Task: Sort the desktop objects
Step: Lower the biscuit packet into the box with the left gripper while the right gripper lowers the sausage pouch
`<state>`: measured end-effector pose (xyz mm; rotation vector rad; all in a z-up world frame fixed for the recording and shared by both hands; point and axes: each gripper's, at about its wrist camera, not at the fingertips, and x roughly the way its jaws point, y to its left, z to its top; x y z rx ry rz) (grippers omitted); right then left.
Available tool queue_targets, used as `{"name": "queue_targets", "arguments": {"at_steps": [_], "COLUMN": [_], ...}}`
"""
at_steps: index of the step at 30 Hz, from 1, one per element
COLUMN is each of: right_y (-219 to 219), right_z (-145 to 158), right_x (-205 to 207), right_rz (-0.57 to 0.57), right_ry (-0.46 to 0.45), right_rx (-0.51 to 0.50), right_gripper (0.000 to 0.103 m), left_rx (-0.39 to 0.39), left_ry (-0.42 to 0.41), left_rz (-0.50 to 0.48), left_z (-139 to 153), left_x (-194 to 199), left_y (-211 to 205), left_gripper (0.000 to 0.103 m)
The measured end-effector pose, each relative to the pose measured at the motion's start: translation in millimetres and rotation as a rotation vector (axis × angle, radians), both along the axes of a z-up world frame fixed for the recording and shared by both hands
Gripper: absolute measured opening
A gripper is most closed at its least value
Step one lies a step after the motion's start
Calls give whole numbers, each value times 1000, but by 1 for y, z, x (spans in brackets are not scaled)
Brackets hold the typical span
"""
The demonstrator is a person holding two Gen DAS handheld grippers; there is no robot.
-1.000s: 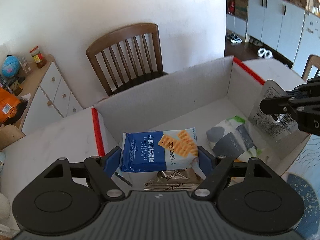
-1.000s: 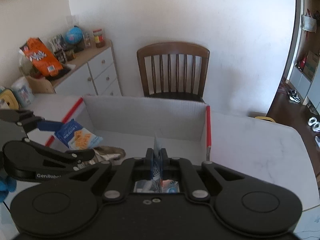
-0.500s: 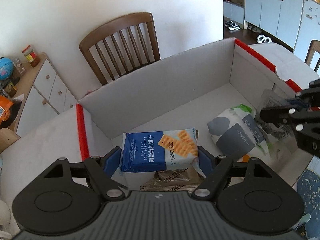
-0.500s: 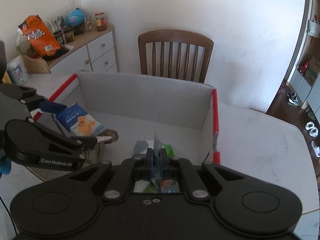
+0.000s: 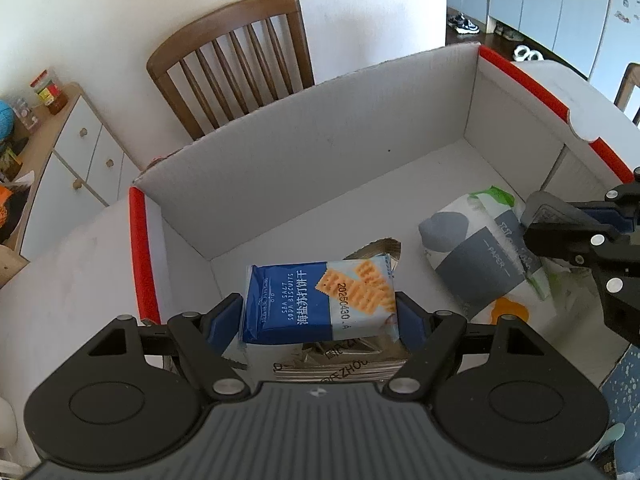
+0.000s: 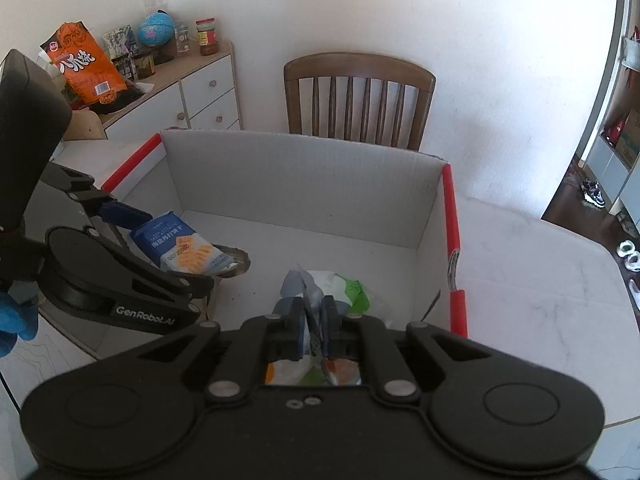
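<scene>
Both grippers lower into box [image 5: 360,128], packets held

Right tongs [image 6: 311,326] opening around a thin packet [image 6: 310,304] over the white box [image 6: 304,184], left tongs [image 6: 168,248] gripping blue biscuit pack [image 6: 180,246]

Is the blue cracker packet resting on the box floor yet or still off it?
Off it: the cracker packet hangs between the left gripper's pads above a brown packet in the box.

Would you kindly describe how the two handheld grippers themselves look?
Both are matte black plastic. The left gripper has a ribbed grey top, round side discs, silver screws and blue pads. Its side reads "GenRobot.AI" in white. The right gripper has the same discs, screws and dark blue pads. A blue glove shows.
</scene>
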<state>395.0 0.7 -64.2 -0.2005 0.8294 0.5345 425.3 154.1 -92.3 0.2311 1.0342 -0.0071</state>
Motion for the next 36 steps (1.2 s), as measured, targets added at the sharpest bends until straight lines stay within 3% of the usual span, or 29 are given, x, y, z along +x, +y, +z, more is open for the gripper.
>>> {"name": "queue_targets", "arguments": {"at_steps": [5,12,16,30,36], "right_y": [1,-2,-4,-18,-25], "right_z": [0,-1,2,22,29], "right_x": [1,-2,-6,-14,-16], "right_rz": [2,21,44,50,36], "right_ry": [27,56,64,36,21], "right_rx": [10,11,29,49,64], "right_gripper": [11,24,39,55,65], "left_rx": [7,-2,-23,-70,-83], "left_ry": [35,59,46,5,-22], "left_rz": [-5,-13,1,15,17], "left_z": [-4,-5,-1,14,23], "left_x": [3,3,0,-13,-19], "left_y": [0,-1,2,5,6], "left_gripper": [80,83,85,88,98]}}
